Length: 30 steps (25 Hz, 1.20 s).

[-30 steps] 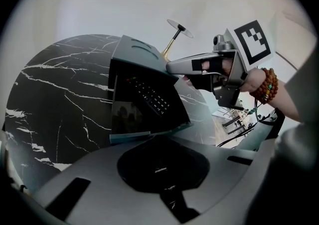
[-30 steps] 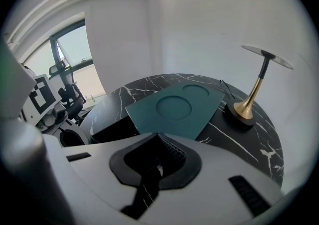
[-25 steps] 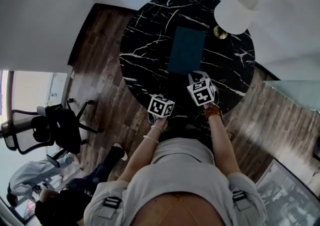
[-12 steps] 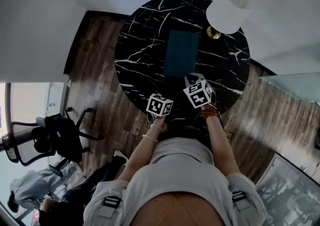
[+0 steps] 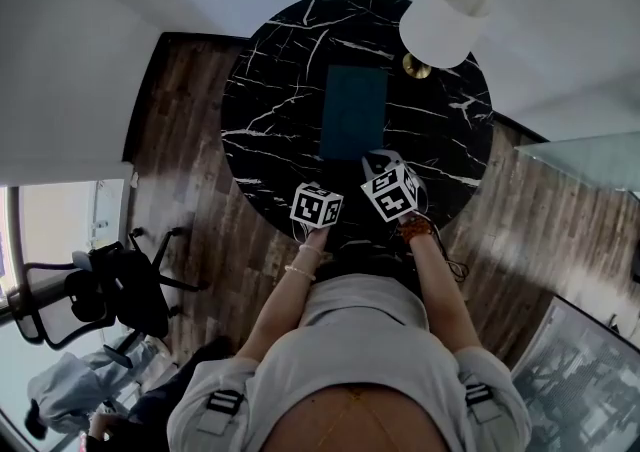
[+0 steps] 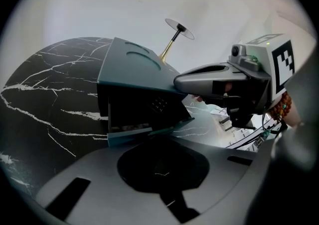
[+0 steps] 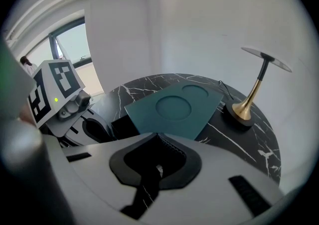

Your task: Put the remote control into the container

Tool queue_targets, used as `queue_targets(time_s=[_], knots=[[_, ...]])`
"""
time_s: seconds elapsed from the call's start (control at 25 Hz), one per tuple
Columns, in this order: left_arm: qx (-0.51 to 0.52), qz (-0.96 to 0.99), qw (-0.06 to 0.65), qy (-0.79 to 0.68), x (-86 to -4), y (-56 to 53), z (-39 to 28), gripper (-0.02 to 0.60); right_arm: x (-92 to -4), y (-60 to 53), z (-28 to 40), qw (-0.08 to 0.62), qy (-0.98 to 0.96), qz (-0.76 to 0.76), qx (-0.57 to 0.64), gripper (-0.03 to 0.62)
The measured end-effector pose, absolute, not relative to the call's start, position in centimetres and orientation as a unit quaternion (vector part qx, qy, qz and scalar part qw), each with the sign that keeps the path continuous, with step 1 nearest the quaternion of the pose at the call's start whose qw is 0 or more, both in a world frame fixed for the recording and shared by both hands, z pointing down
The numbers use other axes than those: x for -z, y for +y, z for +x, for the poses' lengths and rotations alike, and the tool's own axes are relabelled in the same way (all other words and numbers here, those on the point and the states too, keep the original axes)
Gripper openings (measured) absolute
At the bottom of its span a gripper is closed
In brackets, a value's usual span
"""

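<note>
The container (image 5: 353, 112), a flat teal box with two round dents in its lid (image 7: 174, 107), lies mid-table on the round black marble table (image 5: 270, 90). In the left gripper view its front (image 6: 134, 109) stands open. A dark thing with a grid of small buttons (image 6: 158, 103), seemingly the remote control, lies inside. My left gripper (image 6: 152, 142) is shut and empty, just before that opening. The right gripper (image 7: 159, 137), also shut and empty, hovers at the box's near right corner and shows in the left gripper view as a grey body (image 6: 209, 82).
A lamp with a white shade (image 5: 445, 20) and brass base (image 7: 242, 109) stands at the table's far right. Wooden floor (image 5: 190, 140) surrounds the table. An office chair (image 5: 110, 290) and a seated person (image 5: 70, 390) are at lower left.
My left gripper has slid closer to the box's near edge. The right gripper has kept its place by the box. The head camera has shifted a little.
</note>
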<state>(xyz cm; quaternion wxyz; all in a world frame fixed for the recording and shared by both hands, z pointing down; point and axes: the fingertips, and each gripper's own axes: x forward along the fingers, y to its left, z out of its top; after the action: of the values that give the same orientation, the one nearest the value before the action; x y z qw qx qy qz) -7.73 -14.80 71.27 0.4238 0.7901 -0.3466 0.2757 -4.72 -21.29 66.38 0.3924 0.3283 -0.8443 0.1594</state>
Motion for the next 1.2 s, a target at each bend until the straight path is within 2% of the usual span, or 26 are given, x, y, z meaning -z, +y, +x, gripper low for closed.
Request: queue_targets(time_s=[1.2], knots=[[-0.265,0.795,0.420,-0.349,-72.0,-19.2,-7.3,0.005,-66.4,-21.3,-4.8,0.395,-0.843,0.327,-0.163,0.012]])
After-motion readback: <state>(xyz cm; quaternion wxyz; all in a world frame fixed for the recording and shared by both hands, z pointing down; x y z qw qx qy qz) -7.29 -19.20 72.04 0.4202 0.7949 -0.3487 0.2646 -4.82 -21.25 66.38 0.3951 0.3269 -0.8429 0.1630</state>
